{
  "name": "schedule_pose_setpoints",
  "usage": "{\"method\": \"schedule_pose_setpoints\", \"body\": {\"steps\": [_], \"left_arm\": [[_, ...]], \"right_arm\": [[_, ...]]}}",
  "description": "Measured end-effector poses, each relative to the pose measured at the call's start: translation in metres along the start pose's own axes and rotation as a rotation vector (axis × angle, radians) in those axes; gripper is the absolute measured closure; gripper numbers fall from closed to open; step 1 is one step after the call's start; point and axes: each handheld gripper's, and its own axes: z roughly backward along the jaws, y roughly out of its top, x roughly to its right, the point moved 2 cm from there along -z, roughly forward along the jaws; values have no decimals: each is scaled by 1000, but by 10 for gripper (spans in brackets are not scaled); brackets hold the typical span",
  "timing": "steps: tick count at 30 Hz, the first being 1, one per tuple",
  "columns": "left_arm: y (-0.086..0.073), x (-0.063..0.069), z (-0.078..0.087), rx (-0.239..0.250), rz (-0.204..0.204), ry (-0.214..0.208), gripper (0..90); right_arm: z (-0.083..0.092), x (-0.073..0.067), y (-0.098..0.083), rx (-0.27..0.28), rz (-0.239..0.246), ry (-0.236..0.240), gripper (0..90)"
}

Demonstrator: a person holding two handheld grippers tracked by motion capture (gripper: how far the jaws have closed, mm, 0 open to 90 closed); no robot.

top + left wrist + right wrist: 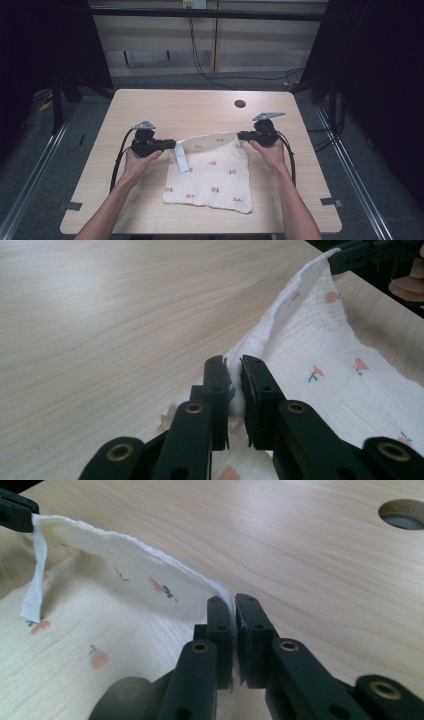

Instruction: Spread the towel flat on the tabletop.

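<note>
Holding a folded cloth (210, 172) by its two far corners over the wooden desk (150, 107).

Around the cloth the desk carries a round cable hole (240, 104) toward the far right, well apart from the cloth, and strips of tape at its near corners. Black cables trail from both grippers. The cloth, cream with small red flowers, lies near the middle, its near part flat and its far edge lifted, running left to right between the hands; a white tag (181, 157) hangs from the left corner. The left gripper (234, 372) has its fingers pinching that corner, with a slight gap showing. The right gripper (234, 611) has its fingers pinching the right corner.
</note>
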Motion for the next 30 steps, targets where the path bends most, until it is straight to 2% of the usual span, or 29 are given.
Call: {"method": "schedule_pose_setpoints", "body": {"steps": [4, 5, 7, 8, 9, 10, 12, 14, 18, 19, 20, 21, 23, 24, 25, 27, 29, 30], "left_arm": [[-1, -3, 0, 2, 20, 1, 778], [-1, -3, 1, 4, 13, 0, 792], [-1, -2, 2, 5, 3, 9, 788], [0, -2, 3, 10, 10, 5, 752], [1, -1, 4, 18, 11, 10, 721], [1, -1, 4, 18, 11, 10, 715], [1, 0, 4, 18, 4, 25, 690], [2, 0, 6, 16, 2, 38, 655], [2, -1, 14, 17, 11, 61, 578], [-3, 0, 20, 13, 19, 54, 567], [-3, 0, 20, 13, 19, 54, 564], [-11, 3, 24, 0, 11, 48, 565], [-14, 5, 28, -15, 3, 44, 568], [-15, 8, 31, -18, -3, 41, 572], [-15, 11, 34, -19, -2, 27, 580], [-17, 18, 42, -29, -11, -11, 579], [-22, 27, 53, -43, -44, -22, 584], [-22, 27, 53, -43, -44, -22, 587]], "right_arm": [[-2, 5, -2, -13, -17, -34, 770], [-1, 4, -1, -20, -19, -47, 727], [0, 4, -1, -20, -19, -52, 719], [2, 3, 0, -17, -15, -68, 689], [6, 3, 1, -10, -15, -106, 667], [6, 3, 1, -10, -15, -106, 667], [10, 5, 2, 7, -19, -95, 668], [14, 3, 2, -3, -19, -85, 666], [23, -5, -1, 6, 12, -63, 665], [29, -11, -4, 20, 25, -61, 665], [29, -11, -4, 20, 25, -61, 665], [33, -17, -8, 24, 26, -35, 667], [35, -19, -10, 13, 31, -33, 669], [38, -24, -13, 8, 38, -15, 669], [44, -30, -19, -9, 49, 3, 669], [47, -34, -21, -12, 55, 10, 669], [58, -44, -33, -12, 61, 39, 667], [58, -44, -33, -12, 61, 39, 667]]}}
